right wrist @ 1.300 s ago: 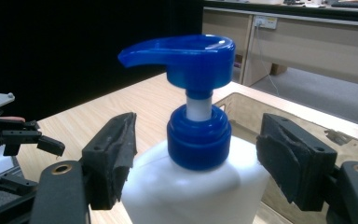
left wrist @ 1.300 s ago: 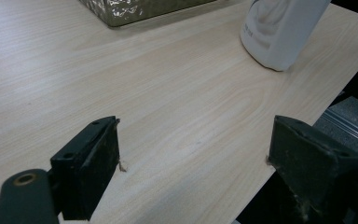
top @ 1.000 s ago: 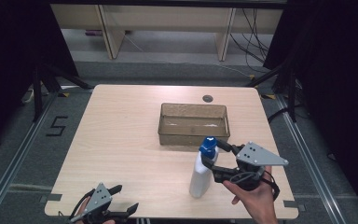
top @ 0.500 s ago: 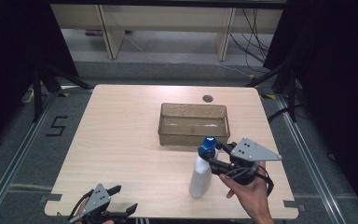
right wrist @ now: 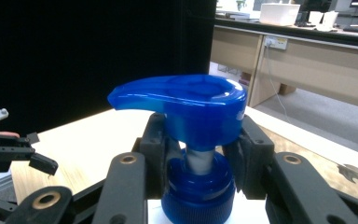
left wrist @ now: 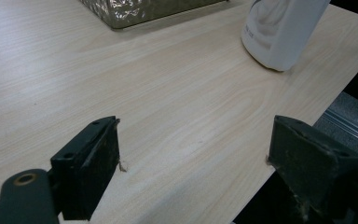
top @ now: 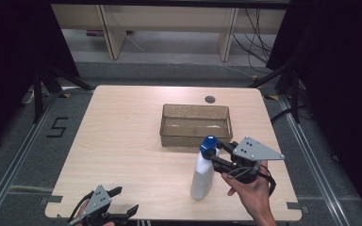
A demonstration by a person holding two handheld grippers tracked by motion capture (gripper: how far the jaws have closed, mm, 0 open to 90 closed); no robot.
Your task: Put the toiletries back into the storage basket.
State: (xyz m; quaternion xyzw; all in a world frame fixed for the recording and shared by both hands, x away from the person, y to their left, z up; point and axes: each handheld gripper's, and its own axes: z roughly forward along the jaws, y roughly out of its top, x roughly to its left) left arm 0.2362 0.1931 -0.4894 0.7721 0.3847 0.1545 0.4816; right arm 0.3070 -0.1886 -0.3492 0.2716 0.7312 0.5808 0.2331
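Note:
A white pump bottle (top: 201, 176) with a blue pump head (top: 210, 142) stands upright on the table's front right part. My right gripper (top: 216, 157) is shut on its neck just under the pump head, held by a hand coming from the bottom edge. In the right gripper view the jaws clamp the white stem between the blue pump head (right wrist: 186, 105) and the blue collar, with the right gripper (right wrist: 198, 161) closed around it. My left gripper (top: 125, 200) rests open at the front left table edge. Its jaws stand wide apart over bare wood, left gripper (left wrist: 193, 158), and the bottle's base (left wrist: 279, 32) lies beyond.
A clear rectangular bin (top: 195, 125) sits mid-table behind the bottle; its corner (left wrist: 135, 9) shows in the left gripper view. A small round grommet (top: 210, 99) is near the far edge. The wooden table (top: 122, 132) has open surface to the left. Desks stand beyond.
The right hand and gripper have shifted slightly leftward on the bottle's neck, and the pump head sits a touch higher. The bottle's base and the left gripper have stayed in place.

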